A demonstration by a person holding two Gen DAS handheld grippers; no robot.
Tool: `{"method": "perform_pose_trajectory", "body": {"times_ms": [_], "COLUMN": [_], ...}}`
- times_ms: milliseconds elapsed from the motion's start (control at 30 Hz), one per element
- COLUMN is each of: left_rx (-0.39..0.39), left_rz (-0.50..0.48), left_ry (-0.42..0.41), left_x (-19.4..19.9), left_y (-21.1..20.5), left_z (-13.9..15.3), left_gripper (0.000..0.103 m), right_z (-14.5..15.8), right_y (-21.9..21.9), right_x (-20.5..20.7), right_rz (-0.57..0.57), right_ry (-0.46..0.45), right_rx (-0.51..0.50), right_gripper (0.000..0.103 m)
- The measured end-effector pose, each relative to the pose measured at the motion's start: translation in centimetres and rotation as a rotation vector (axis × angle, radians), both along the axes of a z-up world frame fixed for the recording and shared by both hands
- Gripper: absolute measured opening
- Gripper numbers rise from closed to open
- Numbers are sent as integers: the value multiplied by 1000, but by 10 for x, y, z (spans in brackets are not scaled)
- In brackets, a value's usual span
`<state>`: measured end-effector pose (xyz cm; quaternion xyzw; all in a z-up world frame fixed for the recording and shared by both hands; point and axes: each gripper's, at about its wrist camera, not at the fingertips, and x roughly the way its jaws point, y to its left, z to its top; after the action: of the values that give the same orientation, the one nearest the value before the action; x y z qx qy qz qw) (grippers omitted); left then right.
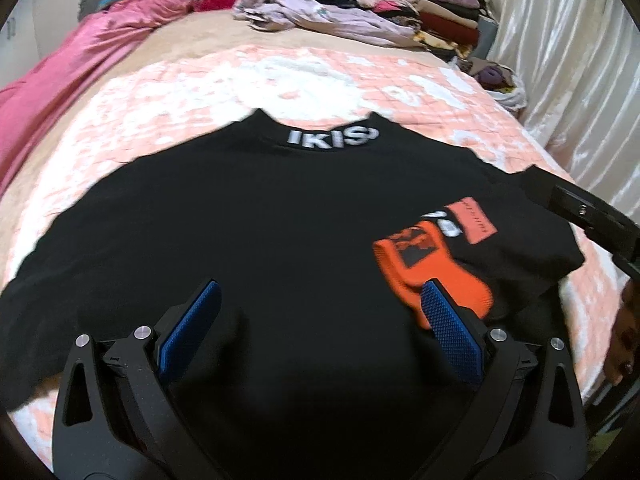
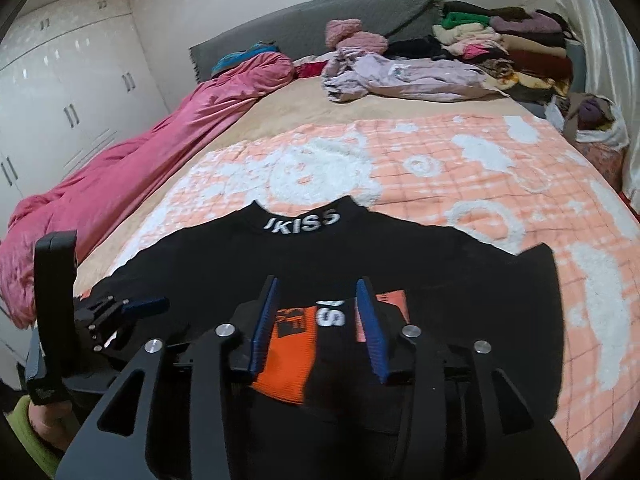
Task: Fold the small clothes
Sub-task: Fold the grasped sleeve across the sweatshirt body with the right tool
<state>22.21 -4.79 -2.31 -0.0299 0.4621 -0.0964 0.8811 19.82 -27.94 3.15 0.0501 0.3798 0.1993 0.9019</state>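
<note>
Left wrist view, garment: a black knit top with white collar lettering (image 1: 280,220) lies spread flat on the peach-and-white quilted bedspread (image 1: 320,80), collar away from the camera; its right sleeve, with an orange ribbed cuff (image 1: 404,256), is folded in across the body.
Left wrist view, tongs: the left tongs (image 1: 320,312) stand wide above the black cloth, nothing between the blue pads (image 1: 448,328).
Left wrist view, far end: a heap of folded clothes (image 1: 432,4) sits by the headboard.
Right wrist view, tongs: the right tongs (image 2: 316,316) stand partly open over the orange cuff (image 2: 288,344); the pads do not press it.
Right wrist view, other tool: the left tongs (image 2: 144,306) hover over the top's left side.
Step in hand: probably the left sleeve fold.
Doing it well: pinch the sleeve near its end, lift low, lay it across to mirror the right sleeve, and smooth creases before folding the hem up.
</note>
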Motion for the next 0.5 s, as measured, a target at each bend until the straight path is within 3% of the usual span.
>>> {"method": "perform_pose_trajectory", "body": {"times_ms": [267,333,467,500], "left_rx": [-79,-99,-102,-98], "left_rz": [-78,-72,-52,-52], "left_ry": [61,105,138,128], "left_x": [10,14,19,19], "left_y": [-39,-48,-61,-63], "left_z": [-10,-19,-33,-32], "left_gripper": [90,70,60,49], "right_z": [-4,-5,-8,-8], "right_y": [-35,-41,-48,-49], "right_x": [-5,-7,-12,-13], "right_rz": [-92,-113,-144,-148], "right_ry": [-10,-15,-38,-43], "right_rx": [-15,-31,-95,-106], "right_gripper": [45,46,46,47]}}
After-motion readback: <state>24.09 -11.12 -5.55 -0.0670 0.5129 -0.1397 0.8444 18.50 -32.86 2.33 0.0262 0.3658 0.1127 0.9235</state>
